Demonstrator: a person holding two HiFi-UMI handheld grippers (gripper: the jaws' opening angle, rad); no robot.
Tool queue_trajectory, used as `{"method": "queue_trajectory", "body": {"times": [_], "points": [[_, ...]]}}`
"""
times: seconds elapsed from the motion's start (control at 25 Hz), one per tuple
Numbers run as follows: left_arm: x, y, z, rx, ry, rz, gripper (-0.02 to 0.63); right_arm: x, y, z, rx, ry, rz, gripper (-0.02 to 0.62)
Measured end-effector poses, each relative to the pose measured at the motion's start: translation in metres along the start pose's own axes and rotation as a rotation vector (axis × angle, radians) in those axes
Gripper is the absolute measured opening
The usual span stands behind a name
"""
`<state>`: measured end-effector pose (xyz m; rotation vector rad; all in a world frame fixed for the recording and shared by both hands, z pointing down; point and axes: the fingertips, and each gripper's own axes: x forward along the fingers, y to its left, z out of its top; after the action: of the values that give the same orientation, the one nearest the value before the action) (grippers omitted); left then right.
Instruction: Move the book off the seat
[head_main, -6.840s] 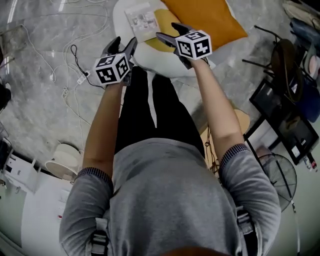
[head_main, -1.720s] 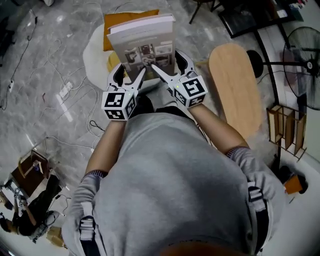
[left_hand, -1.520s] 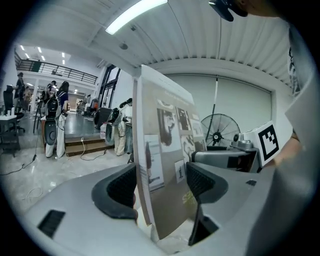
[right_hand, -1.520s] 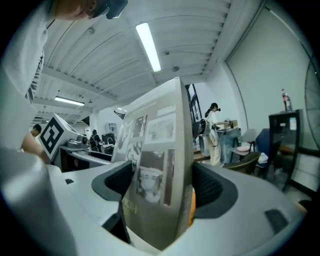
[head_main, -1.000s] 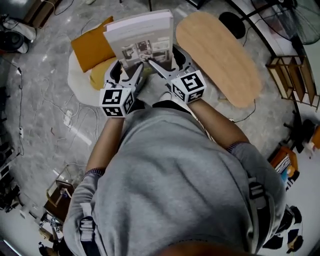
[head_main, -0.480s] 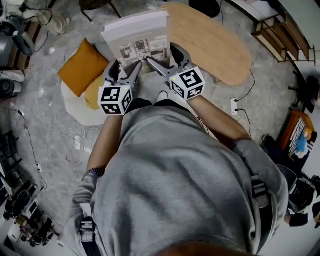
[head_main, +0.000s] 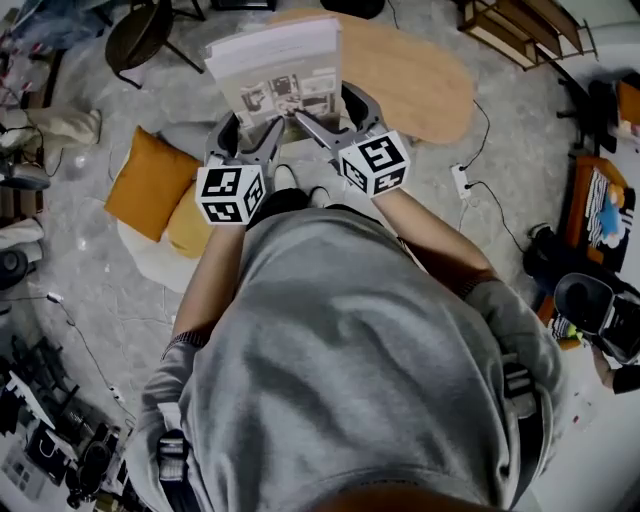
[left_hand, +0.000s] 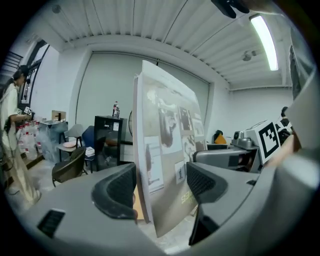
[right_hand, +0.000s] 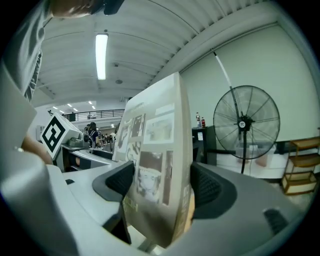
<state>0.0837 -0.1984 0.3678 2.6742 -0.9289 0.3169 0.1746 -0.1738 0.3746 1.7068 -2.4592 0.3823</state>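
Note:
The book, pale grey with small photos on its cover, stands upright in the air in front of me, held from below by both grippers. My left gripper is shut on its lower left part, my right gripper on its lower right. In the left gripper view the book sits between the pads of the gripper. The right gripper view shows the book pressed between both pads of that gripper. The white round seat with an orange cushion and a yellow one lies low at the left.
A long oval wooden table lies beyond the book. A black chair stands at the far left, a wooden shelf at the far right. A power strip and cables run over the floor. A standing fan is at the right.
The view has swung round: the seat with its cushions has slid to the lower left and the wooden table now lies behind the book. Both grippers keep their hold on the book.

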Motion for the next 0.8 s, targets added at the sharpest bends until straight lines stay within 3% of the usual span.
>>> {"method": "queue_trajectory", "body": {"times": [0.24, 0.4, 0.8], "points": [[0.066, 0.002, 0.028, 0.042, 0.014, -0.158, 0.339, 0.012, -0.055, 0.015, 0.050, -0.003, -0.160, 0.371], [0.087, 0.004, 0.026, 0.040, 0.033, -0.229, 0.339, 0.015, -0.069, 0.011, 0.082, 0.003, -0.242, 0.371], [0.160, -0.054, 0.010, 0.079, 0.126, -0.435, 0.339, -0.028, -0.137, -0.017, 0.165, 0.026, -0.447, 0.370]]}}
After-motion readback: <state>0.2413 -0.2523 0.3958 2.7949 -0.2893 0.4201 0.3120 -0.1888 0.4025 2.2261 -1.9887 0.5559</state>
